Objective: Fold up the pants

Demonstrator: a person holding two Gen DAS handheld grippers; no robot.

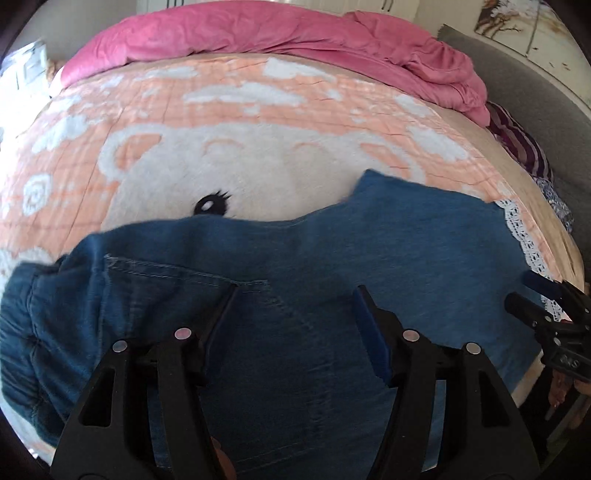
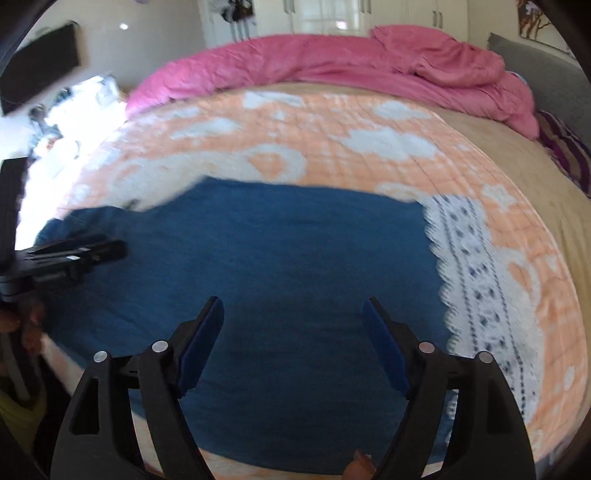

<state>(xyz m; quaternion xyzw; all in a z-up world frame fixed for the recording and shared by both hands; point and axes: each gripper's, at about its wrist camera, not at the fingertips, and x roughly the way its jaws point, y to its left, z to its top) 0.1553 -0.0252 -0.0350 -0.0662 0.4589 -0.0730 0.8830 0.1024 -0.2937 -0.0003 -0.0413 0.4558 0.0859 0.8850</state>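
Denim pants [image 1: 314, 280] lie sideways across the bed [image 1: 221, 122] — waistband by the left gripper [image 1: 295, 306], lace hem by the right gripper [image 2: 293, 325] — both jaws spread, holding nothing.

Pants [image 1: 332, 266] lie on the blanket [image 1: 221, 110], duvet [image 1: 295, 33] behind.

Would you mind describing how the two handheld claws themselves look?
Both the left claw and right claw are matte black plastic with triangular cut-outs, round silver pivot pins and blue pads lining the fingers. No cables or sleeves show.
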